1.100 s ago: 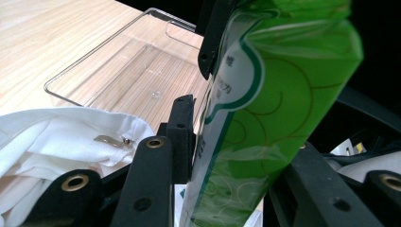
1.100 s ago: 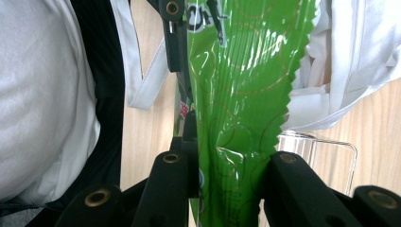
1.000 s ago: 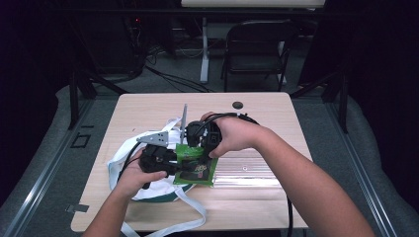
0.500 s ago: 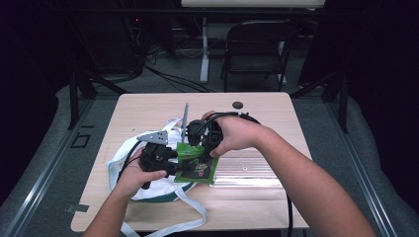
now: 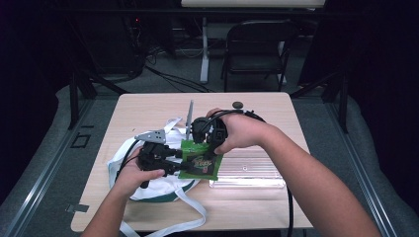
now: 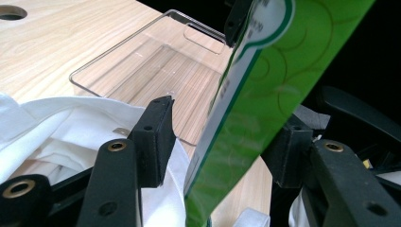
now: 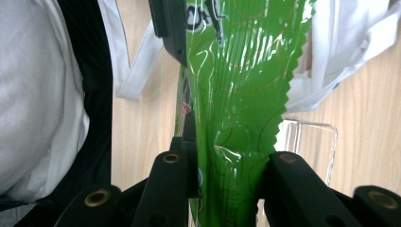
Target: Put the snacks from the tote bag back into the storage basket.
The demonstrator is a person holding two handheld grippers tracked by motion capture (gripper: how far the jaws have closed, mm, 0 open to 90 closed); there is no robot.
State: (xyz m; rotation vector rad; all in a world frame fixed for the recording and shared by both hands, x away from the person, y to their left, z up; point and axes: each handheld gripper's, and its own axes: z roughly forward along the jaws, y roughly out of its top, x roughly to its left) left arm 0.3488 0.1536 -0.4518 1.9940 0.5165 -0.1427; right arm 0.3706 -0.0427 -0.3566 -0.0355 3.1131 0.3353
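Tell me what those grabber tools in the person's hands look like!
Both are black. The left gripper carries a grey three-cornered plate on top, and its jaws show brass-coloured rivets. The right gripper trails a black cable. The person's forearms are bare, with no sleeves.

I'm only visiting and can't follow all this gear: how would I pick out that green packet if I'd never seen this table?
Find the pale wooden table, then the white cloth bag lying at its near left beside a clear plastic tray. Between them, held up off the table, is the green packet, pinched in the right gripper. It is the one glossy, bright green thing there, with a zigzag-cut edge.
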